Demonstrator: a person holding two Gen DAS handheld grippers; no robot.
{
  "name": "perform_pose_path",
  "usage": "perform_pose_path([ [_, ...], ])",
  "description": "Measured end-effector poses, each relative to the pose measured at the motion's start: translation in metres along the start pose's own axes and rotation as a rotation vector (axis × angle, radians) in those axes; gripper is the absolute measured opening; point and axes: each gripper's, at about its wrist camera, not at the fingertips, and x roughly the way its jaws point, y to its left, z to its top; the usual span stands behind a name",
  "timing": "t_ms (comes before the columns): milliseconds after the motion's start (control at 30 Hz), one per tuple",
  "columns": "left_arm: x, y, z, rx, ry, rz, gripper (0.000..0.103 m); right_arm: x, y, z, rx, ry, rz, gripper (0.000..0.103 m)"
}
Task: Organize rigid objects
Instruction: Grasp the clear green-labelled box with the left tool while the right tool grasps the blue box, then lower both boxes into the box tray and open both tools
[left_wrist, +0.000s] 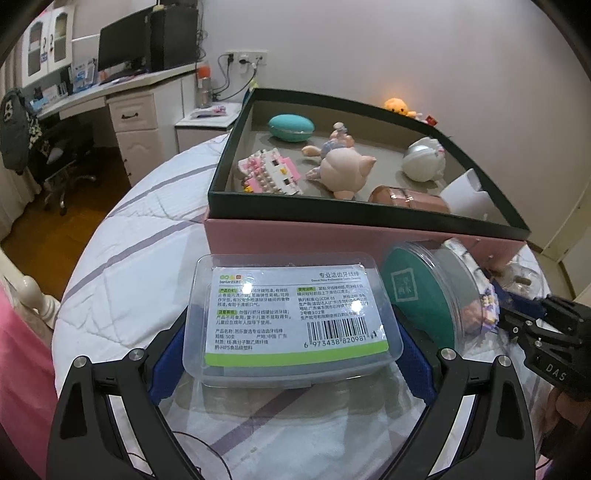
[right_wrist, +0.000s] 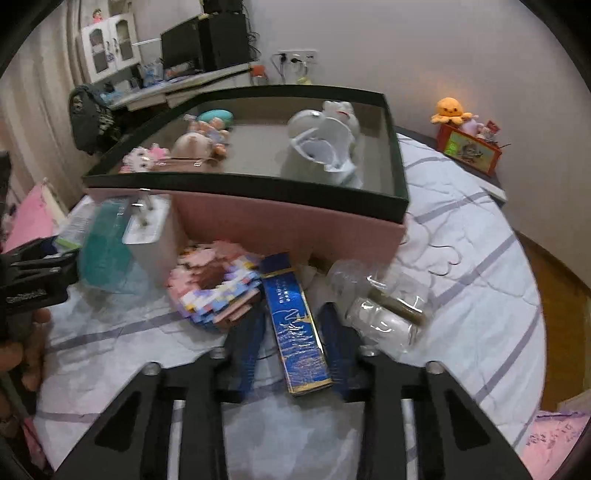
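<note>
My left gripper (left_wrist: 291, 343) is shut on a clear plastic floss-pick box (left_wrist: 291, 317) with a white and green label, held just above the bed in front of the pink box. A dark green tray (left_wrist: 332, 210) sits on the pink box (left_wrist: 295, 236) and holds several toys. My right gripper (right_wrist: 295, 332) straddles a slim blue and gold box (right_wrist: 295, 325) lying on the bed; its blue pads sit on either side, with small gaps. The right gripper also shows in the left wrist view (left_wrist: 517, 325).
A round clear tub with a teal lid (left_wrist: 424, 295), a pastel brick model (right_wrist: 218, 284), a white charger (right_wrist: 147, 229) and a clear jar (right_wrist: 380, 306) lie on the quilt by the pink box. A desk (left_wrist: 110, 92) stands far left.
</note>
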Motion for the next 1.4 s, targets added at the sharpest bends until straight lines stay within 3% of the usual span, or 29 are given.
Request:
perform_pose_path([
  [467, -0.042, 0.008, -0.026, 0.017, -0.059, -0.012, 0.096, -0.035, 0.002, -0.032, 0.102, -0.07, 0.048, 0.021],
  [833, -0.071, -0.004, -0.031, 0.043, -0.104, -0.042, 0.096, -0.071, 0.003, -0.035, 0.136, -0.15, 0.054, 0.021],
  [1100, -0.102, -0.009, -0.004, 0.066, -0.189, -0.053, 0.096, -0.102, 0.019, -0.003, 0.093, -0.247, 0.073, 0.021],
  [1400, -0.108, -0.022, 0.056, 0.1, -0.279, -0.046, 0.096, -0.106, 0.031, 0.059, 0.05, -0.317, 0.077, 0.021],
])
